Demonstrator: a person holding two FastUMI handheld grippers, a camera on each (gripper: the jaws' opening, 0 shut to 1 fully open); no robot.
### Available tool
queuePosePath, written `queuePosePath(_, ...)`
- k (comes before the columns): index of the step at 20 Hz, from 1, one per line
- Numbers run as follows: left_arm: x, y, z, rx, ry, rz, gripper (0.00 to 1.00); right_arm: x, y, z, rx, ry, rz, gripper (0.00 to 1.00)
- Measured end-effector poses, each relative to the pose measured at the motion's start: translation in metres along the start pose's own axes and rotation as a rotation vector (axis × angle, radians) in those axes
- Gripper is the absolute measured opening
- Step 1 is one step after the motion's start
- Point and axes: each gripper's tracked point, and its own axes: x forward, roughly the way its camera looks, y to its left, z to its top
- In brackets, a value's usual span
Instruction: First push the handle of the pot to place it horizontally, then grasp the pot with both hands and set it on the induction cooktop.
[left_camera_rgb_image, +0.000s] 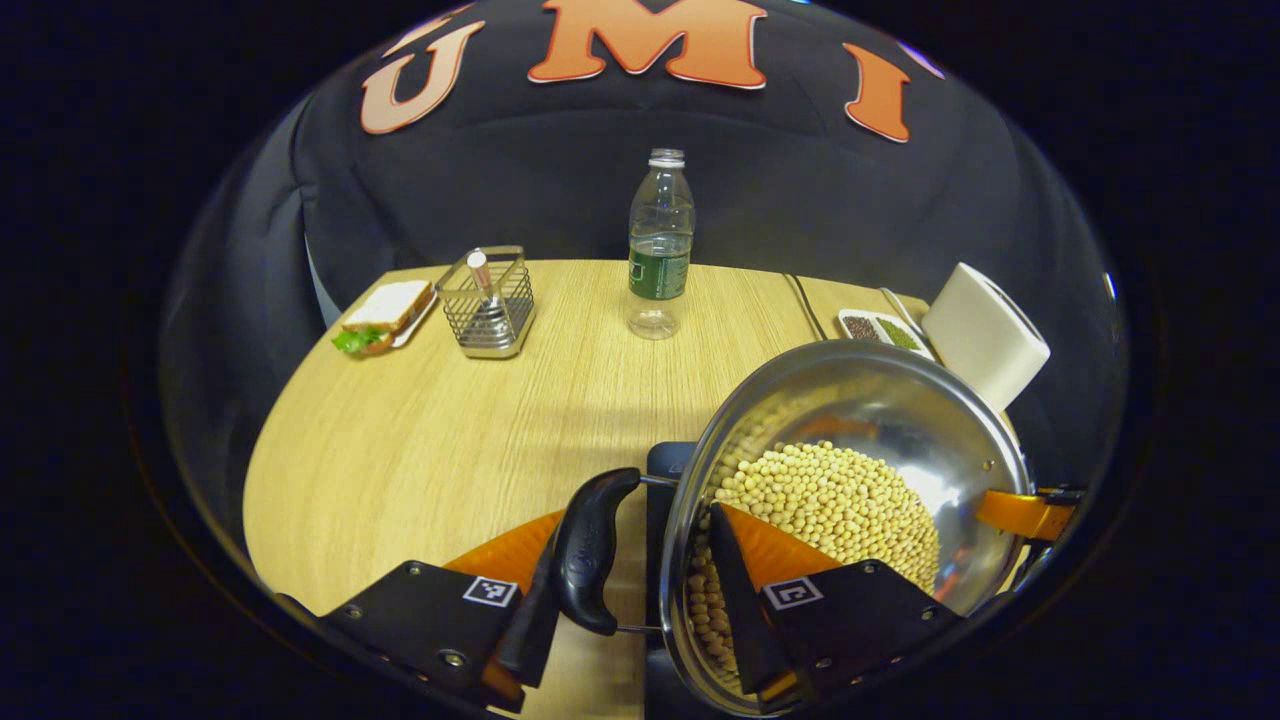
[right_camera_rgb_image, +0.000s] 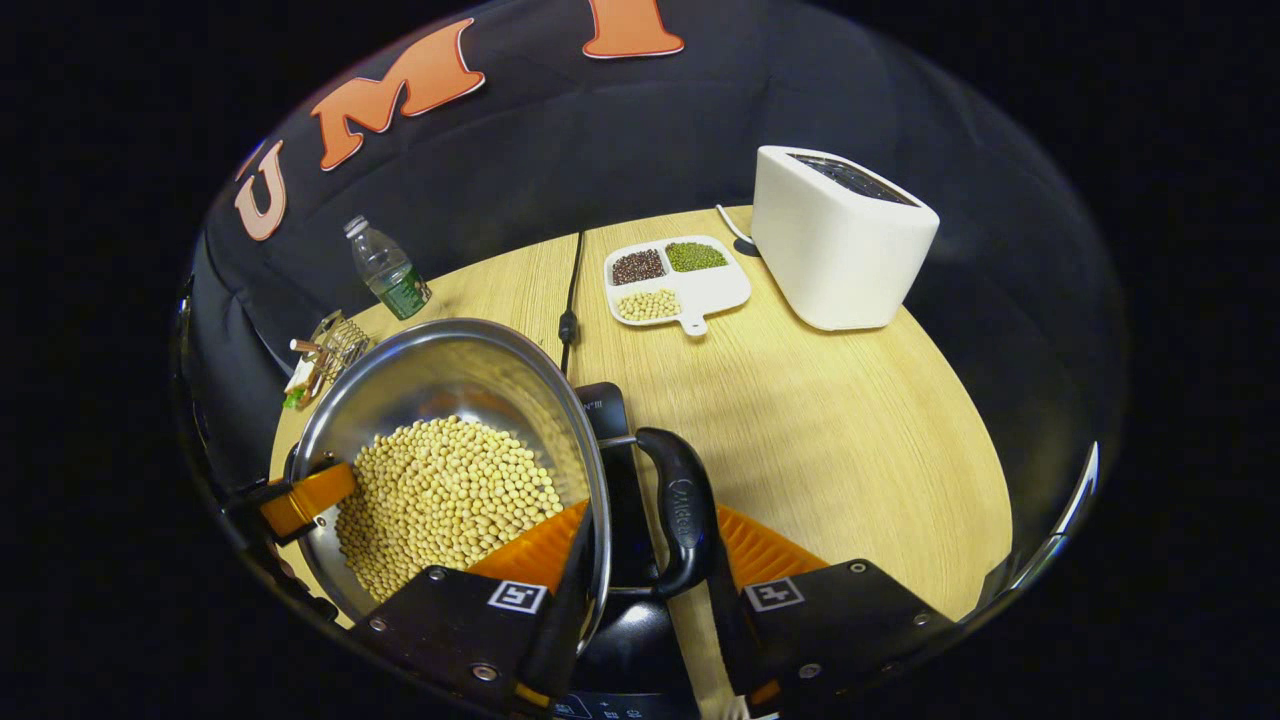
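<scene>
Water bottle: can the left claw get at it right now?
Probably not: the left claw grips the pot by its handle and wall, sharing it with the right claw. The table toward the water bottle is bare.

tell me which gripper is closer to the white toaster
Right. The right gripper clamps the pot on the side toward the toaster; the left gripper clamps its far side, the pot between them.
</scene>
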Motion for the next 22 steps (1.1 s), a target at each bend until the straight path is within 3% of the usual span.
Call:
queuePosePath(1,-0.003,-0.001,0.002,0.03,-0.004,0.021,0.78,-0.006,-0.003,0.004,-0.018,-0.015,-0.014,0.62)
queuePosePath(5,-0.026,0.004,0.035,0.044,-0.096,0.026,0.81,-0.049,-0.007,0.045,-0.067,-0.152,-0.034,0.85)
queuePosePath(7,-0.048,0.012,0.062,0.052,-0.155,0.035,0.83,-0.079,0.0,0.072,-0.1,-0.257,-0.032,0.91)
queuePosePath(16,-0.209,0.049,0.219,-0.013,-0.57,0.065,0.82,-0.258,0.074,0.202,-0.187,-0.731,0.116,0.94)
queuePosePath(18,-0.25,0.066,0.249,-0.06,-0.662,0.099,0.82,-0.301,0.083,0.227,-0.173,-0.82,0.146,0.93)
queuePosePath(21,-0.303,0.086,0.281,-0.161,-0.773,0.085,0.81,-0.358,0.094,0.256,-0.183,-0.935,0.171,0.93)
queuePosePath(22,-0.323,0.095,0.29,-0.185,-0.811,0.08,0.81,-0.376,0.096,0.264,-0.193,-0.974,0.168,0.98)
